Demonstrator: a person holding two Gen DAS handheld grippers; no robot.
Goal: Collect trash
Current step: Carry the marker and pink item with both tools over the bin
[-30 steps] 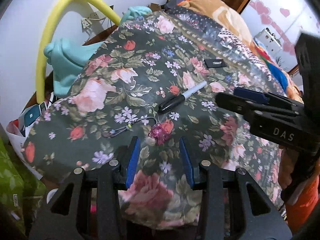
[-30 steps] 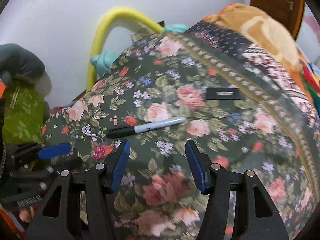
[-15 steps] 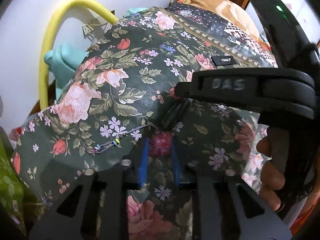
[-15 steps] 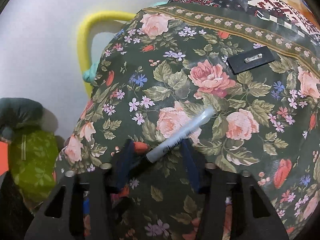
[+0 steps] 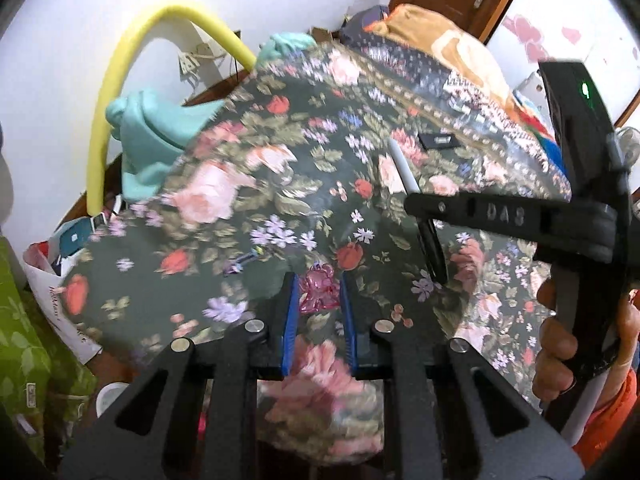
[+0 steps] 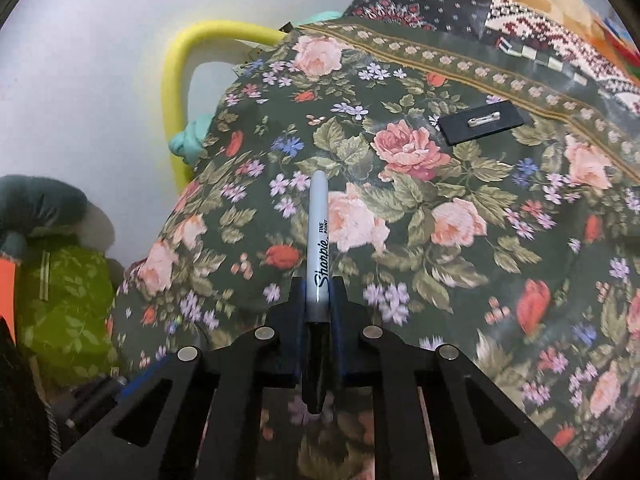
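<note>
Nearest the left wrist camera, the left gripper is closed on a pink crinkled wrapper, pinched between its blue pads. The wrapper sits at the fingertips, just above the flowered bedspread, so only the scrap is caught and not the cloth; whether it has quite cleared the fabric cannot be told through the blur.

Nearest the right wrist camera, the right gripper is clamped around a marker. The pen lies lengthwise between the jaws, its dark cap back toward the camera and its grey barrel pointing out over the bedspread. Held along its length like this it is unlikely to twist, though a smooth round barrel could slide if the squeeze eases. In the left view the right gripper crosses from the right with the marker sticking out of it, close beside the left one; they must part without knocking each other.

Farther up the bed a flat black badge with a metal pin lies untouched, probably the next piece to gather. Just beyond the left gripper's tips a thin beaded cord rests on the cloth. Beyond the bed edge a yellow foam tube arches against the wall.
</note>
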